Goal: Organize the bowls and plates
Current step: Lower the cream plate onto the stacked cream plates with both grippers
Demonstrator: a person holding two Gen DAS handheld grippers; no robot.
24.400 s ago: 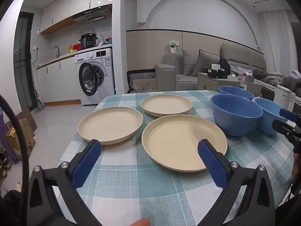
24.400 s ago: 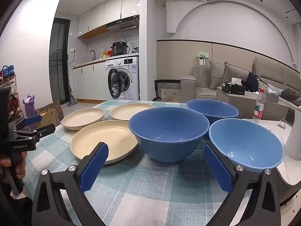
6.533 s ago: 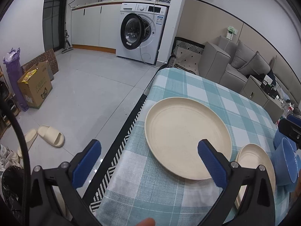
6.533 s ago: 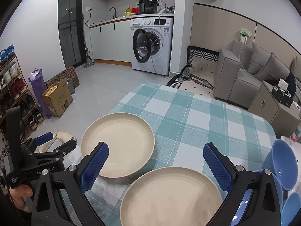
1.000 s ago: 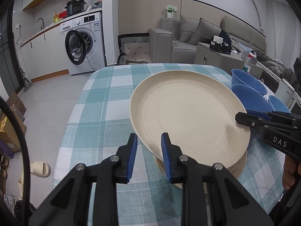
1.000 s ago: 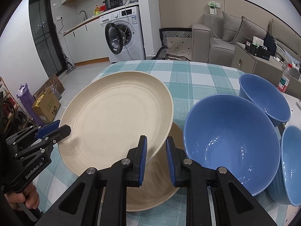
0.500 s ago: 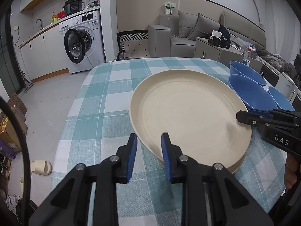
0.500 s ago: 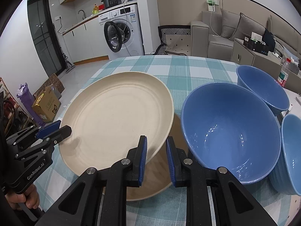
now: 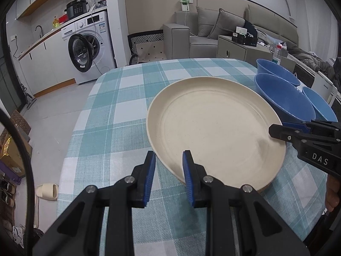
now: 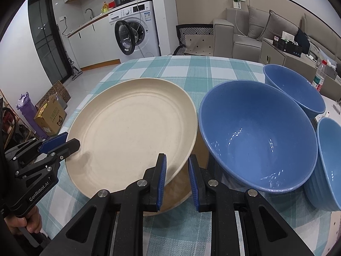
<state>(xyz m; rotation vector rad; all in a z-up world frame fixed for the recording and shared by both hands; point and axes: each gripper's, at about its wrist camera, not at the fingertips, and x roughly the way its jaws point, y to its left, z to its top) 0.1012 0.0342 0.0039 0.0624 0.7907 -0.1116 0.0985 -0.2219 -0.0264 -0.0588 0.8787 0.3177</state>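
A cream plate (image 9: 213, 128) (image 10: 132, 132) is held by both grippers just above a stack of cream plates, of which only the edge (image 9: 264, 188) (image 10: 181, 183) shows beneath it. My left gripper (image 9: 168, 160) is shut on the near left rim; it also appears in the right wrist view (image 10: 64, 143). Across the plate, my right gripper (image 10: 175, 160) is shut on the opposite rim and shows in the left wrist view (image 9: 277, 131). Three blue bowls stand right of the plates: a large one (image 10: 255, 136) (image 9: 283, 98), one behind it (image 10: 296, 85) and one at the right edge (image 10: 330, 160).
The table wears a teal checked cloth (image 9: 119, 111); its left edge drops to the floor, where a slipper (image 9: 46, 191) lies. A person's hand (image 10: 23, 219) grips the left tool. A water bottle (image 10: 319, 74) stands beyond the bowls. A washing machine and sofa are far behind.
The held plate has come down and levelled out over the stack, hiding more of the plate beneath. Both grippers stay shut on its rim.
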